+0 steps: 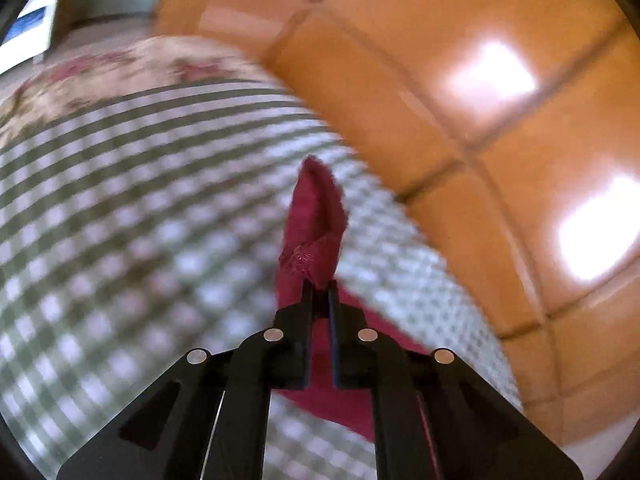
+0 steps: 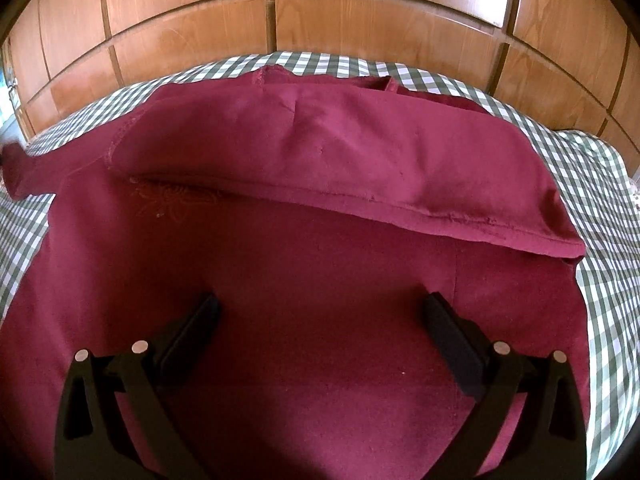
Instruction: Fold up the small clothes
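A dark red garment [image 2: 320, 264] lies spread on a green-and-white checked sheet [image 2: 600, 240], its far side folded over toward me in a thick flap [image 2: 340, 148]. One sleeve [image 2: 24, 172] stretches off to the left. My right gripper [image 2: 320, 312] is open and empty, hovering just above the red cloth. My left gripper [image 1: 320, 286] is shut on a bunched end of the red garment [image 1: 316, 216], which stands up past the fingertips above the checked sheet [image 1: 140, 220]. The left wrist view is blurred.
Orange-brown wooden wardrobe panels [image 2: 360, 20] stand right behind the bed and fill the right of the left wrist view [image 1: 460, 80]. A floral cover [image 1: 120, 72] lies beyond the checked sheet. The bed edge [image 1: 420, 220] runs close to the wardrobe.
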### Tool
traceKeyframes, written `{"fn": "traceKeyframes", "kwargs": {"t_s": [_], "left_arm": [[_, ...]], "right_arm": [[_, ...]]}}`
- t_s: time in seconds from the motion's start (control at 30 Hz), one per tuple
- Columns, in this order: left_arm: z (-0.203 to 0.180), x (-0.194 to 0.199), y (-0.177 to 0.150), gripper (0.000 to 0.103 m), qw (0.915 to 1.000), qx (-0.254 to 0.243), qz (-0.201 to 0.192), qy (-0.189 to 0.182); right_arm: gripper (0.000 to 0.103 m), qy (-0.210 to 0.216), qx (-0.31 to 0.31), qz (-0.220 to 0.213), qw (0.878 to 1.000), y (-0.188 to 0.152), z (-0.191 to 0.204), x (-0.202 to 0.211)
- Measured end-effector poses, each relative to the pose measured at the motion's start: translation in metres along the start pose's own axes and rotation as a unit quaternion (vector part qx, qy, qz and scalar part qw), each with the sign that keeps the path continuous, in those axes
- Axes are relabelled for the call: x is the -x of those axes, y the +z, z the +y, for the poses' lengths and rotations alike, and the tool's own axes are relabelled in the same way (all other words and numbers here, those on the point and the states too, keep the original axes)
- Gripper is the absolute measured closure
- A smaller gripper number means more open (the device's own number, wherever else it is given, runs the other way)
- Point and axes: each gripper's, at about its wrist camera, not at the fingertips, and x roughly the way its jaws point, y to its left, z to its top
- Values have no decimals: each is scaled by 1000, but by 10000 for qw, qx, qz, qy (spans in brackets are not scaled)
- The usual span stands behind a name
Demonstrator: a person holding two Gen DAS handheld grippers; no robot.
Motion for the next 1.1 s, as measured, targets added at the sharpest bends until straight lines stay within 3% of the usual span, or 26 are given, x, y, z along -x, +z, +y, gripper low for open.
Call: {"fn": "traceKeyframes", "kwargs": {"t_s": [0.1,0.27,0.4,0.57,0.6,0.67,0.73,0.77,0.97,1.03,1.1], "left_arm": [[-47,10,-25,98,9980,-488,44,-396],[-121,14,-88,98,9853,-1268,440,-1057],[-169,4,-155,98,9680,-1827,973,-1420],[-203,-11,-234,97,9428,-2454,1598,-1591],[-208,-16,-253,96,9353,-2629,1794,-1546],[-206,-20,-270,73,9283,-2752,1995,-1507],[-197,-17,-276,58,9292,-2660,2036,-1559],[-189,-13,-275,56,9327,-2572,1993,-1557],[-145,18,-262,56,9466,-2413,1671,-1331],[-133,25,-263,56,9483,-2521,1545,-1154],[-127,26,-263,56,9484,-2570,1515,-1076]], "right_arm": [[2,4,-3,-4,10000,0,0,0],[2,36,-32,-14,10000,0,-1,1],[2,51,-45,-19,10000,0,-2,1],[2,76,-72,-30,9999,-1,-3,1],[2,79,-77,-31,9999,-1,-3,1],[2,91,-88,-32,9999,-1,-3,1],[2,104,-110,-37,9999,-1,-4,1],[2,110,-118,-40,9999,-1,-4,1],[3,165,-170,89,9997,5,-4,2],[26,404,-407,108,9983,12,-7,10],[30,1201,-1049,57,9872,23,-13,23]]}}
